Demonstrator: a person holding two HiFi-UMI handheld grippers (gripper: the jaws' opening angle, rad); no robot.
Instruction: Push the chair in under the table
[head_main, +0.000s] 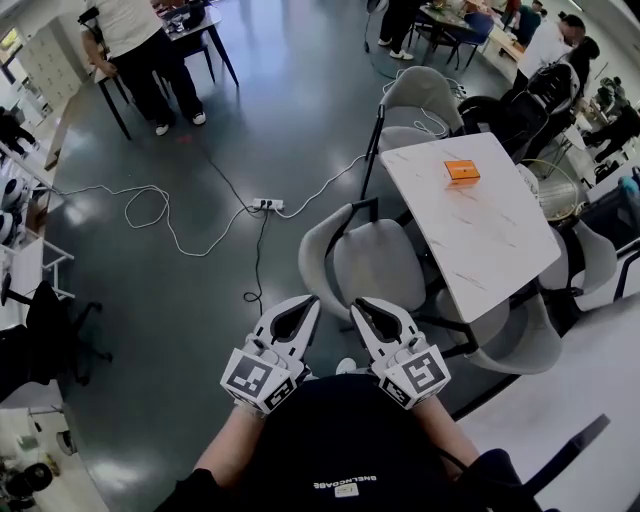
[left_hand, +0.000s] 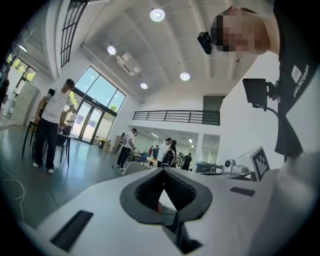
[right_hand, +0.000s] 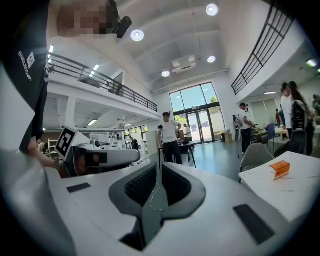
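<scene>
Head view: we see the left tool (head_main: 304, 306) and right tool (head_main: 366, 308) held side by side low in the frame, in front of the person's black shirt (head_main: 340, 440). Each carries a cube with black-and-white square markers. The shirt's white print is too small to read. The chair (head_main: 378, 262) is grey. It sits at the near-left edge of the white surface (head_main: 495, 240), with part of the seat under the edge and the back out toward us. Neither tool touches it. An orange box (head_main: 461, 171) lies on the surface, its label unreadable. A white power strip (head_main: 267, 204) with a looping cable lies on the dark floor (head_main: 200, 300). Left gripper view: the jaws are closed tip to tip with nothing between them, and the tool (left_hand: 162, 172) points level across the hall. A person in a white shirt (left_hand: 52, 117) stands by a dark table at left. White lettering on a dark garment (left_hand: 298, 74) at right is not legible. Right gripper view: the tool (right_hand: 159, 167) is narrow, with only a thin slit between the pads and nothing in it. The orange box (right_hand: 280, 168) sits on the surface (right_hand: 285, 195) at right. Print on the sleeve (right_hand: 30, 60) at left can't be read.
</scene>
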